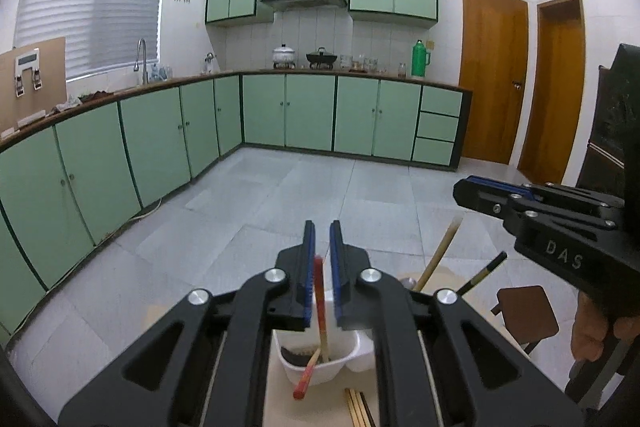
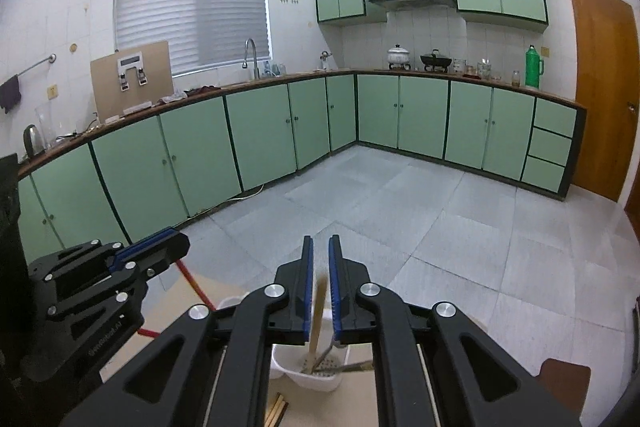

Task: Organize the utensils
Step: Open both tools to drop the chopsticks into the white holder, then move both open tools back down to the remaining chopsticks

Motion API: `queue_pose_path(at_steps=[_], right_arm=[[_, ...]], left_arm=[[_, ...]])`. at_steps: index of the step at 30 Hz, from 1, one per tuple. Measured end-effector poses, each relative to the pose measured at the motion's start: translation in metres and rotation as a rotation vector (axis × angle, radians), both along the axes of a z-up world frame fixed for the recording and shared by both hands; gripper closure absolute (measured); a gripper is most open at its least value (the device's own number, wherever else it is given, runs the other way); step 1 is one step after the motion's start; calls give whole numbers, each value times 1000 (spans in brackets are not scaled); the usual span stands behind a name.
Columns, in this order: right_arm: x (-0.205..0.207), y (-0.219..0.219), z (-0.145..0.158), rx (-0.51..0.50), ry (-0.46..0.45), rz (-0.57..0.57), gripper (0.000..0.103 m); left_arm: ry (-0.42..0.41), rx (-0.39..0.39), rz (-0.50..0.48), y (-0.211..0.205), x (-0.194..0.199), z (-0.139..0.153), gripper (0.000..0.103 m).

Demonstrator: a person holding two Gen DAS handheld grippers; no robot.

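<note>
Our left gripper (image 1: 322,267) has its jaws a narrow gap apart around a red chopstick (image 1: 320,303), whose tip stands in the white bin (image 1: 320,363); whether the pads still pinch it we cannot tell. Our right gripper (image 2: 320,283) does the same with a pale wooden stick (image 2: 318,319) over that bin's other compartment. Both point down at the bin, likely so each utensil drops upright. More chopsticks (image 1: 358,407) lie on the surface just in front of the bin, still unsorted.
</note>
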State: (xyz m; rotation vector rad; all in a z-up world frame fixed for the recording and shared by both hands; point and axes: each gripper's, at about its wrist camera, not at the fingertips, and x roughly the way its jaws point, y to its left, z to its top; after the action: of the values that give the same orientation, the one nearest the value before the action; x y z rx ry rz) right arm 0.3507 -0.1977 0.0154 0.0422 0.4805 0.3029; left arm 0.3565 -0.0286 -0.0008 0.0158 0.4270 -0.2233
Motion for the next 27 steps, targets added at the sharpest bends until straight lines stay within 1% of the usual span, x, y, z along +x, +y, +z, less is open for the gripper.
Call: queue_pose_path(at_steps=[1,2,3,5,6,7,8,12,14,15,17,19,20,22,23,25,27], right_arm=[[-2,-3,0,5,-2,-5,89],[-6,-6,1,10,-5,-10,84],[-9,-8,2,14,-9,-13,81],[-20,-13,6,21,-26,-24,71],[-25,-15,7,22,-34,-30,67],[-32,-18,8,22,-42,-37,60],[-42,-21,8,24,-50,-45,55],[-82,-31,-1,33,-53,-58,44],[-99,-32,-10,31,-46,-71,35],[-112,-33,-18,37,-36,-77,33],[-129,-33,-34,42,-13,-90,21],[-148,-30,-53,39,17,-100,17],[-154,-28,-61,35,31,-106,13],[-169,-22,-81,36,71,-125,9],[-175,-19,-91,41,95,-122,7],[-184,-13,-106,39,132,-117,6],[-192,-3,-129,19,180,-123,6]], left_arm=[[-2,-2,2,2,-3,0,89],[-6,-2,4,3,-7,1,82],[-14,1,7,4,-12,2,79],[-31,7,11,6,-22,5,70],[-38,7,12,8,-27,7,69],[-43,5,12,10,-34,9,65],[-49,4,13,11,-42,11,61],[-57,9,23,16,-79,8,52],[-47,10,29,19,-99,0,46],[-32,9,33,21,-108,-7,45],[5,1,35,25,-123,-20,40],[41,-5,42,32,-136,-34,36],[67,-3,44,35,-146,-46,34],[115,11,60,40,-160,-67,32],[135,14,63,43,-165,-76,30],[200,21,72,51,-175,-99,30],[254,32,85,57,-183,-119,30]])
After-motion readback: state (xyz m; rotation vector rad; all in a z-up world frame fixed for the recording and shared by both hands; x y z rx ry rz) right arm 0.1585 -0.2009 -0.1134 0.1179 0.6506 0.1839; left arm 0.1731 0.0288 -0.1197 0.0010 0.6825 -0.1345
